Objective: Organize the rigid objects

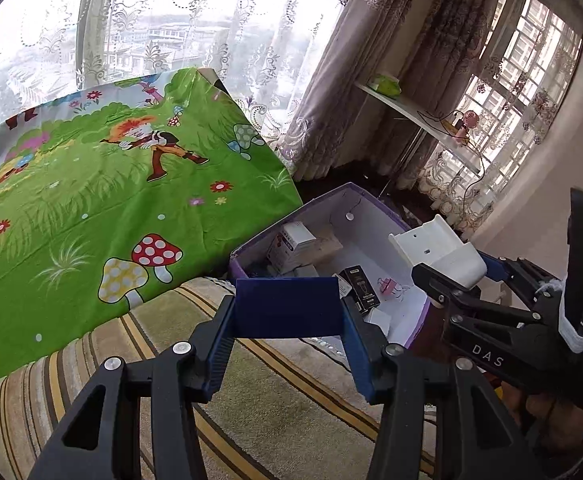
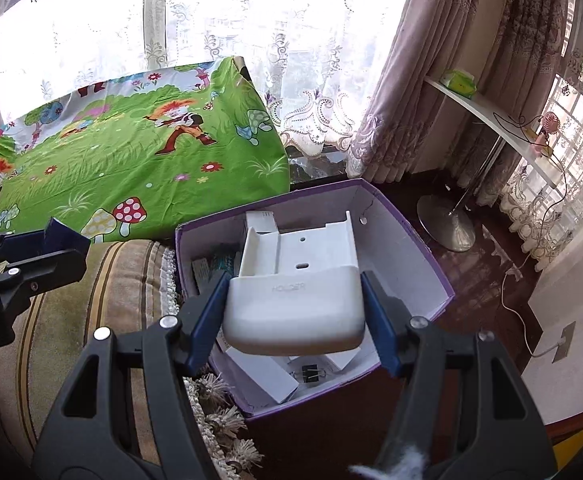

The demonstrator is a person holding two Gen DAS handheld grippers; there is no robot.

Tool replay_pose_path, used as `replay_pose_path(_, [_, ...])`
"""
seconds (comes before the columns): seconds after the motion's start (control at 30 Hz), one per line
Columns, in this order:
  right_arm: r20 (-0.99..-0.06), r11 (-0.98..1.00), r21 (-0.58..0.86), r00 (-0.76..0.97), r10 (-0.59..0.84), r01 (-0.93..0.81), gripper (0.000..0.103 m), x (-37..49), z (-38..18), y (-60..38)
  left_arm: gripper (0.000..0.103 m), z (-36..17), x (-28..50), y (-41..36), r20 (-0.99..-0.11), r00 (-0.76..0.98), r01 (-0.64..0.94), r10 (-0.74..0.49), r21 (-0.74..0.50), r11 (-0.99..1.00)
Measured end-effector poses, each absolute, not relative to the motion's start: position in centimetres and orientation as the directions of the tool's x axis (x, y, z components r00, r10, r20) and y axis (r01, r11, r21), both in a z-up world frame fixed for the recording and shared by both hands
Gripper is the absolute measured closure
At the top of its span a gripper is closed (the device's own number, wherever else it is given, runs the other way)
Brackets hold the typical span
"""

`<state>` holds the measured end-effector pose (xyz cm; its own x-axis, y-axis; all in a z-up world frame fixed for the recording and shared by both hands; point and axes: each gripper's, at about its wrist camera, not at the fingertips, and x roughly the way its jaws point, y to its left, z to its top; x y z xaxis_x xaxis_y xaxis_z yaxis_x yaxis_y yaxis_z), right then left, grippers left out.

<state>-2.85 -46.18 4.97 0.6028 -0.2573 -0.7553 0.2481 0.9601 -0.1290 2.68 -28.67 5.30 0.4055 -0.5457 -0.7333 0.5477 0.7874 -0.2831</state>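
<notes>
Indoors, striped rug [image 2: 103, 288], lace curtains [image 2: 219, 20] — window

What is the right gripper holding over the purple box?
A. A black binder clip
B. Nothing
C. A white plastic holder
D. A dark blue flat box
C: the right gripper is clamped on both sides of a white plastic holder above the open purple box; the dark blue box is in the left gripper.

left gripper [image 1: 287, 312] tilts downward, fingers [image 1: 215, 344] clamped on a dark blue box [image 1: 287, 308]. right gripper [image 2: 295, 304], at its 3 o'clock, pinches a white holder [image 2: 295, 308].
</notes>
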Motion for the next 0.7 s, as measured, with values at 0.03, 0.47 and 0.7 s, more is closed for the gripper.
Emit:
replay_pose_path(0.03, [-0.755,0.957,-0.130,0.600,-0.265,0.259,0.034,-3.0,4.9,-46.6,0.052,5.2,2.7,-29.4,-0.735,0.396,0.555,-0.551,-0.286,0.781])
replay_pose_path(0.47, [-0.748,0.930,-0.133,0.581,-0.321,0.343,0.032,-4.4,4.4,-49.0,0.030,2.8,2.4,-30.7,-0.757,0.237,0.487,-0.609,-0.450,0.749])
replay_pose_path(0.7, [-0.751,0.927,-0.125,0.577,-0.322,0.354,0.032,-5.3,4.2,-49.5,0.018,1.7,1.4,-31.3,-0.775,0.187,0.484,-0.604,-0.463,0.743])
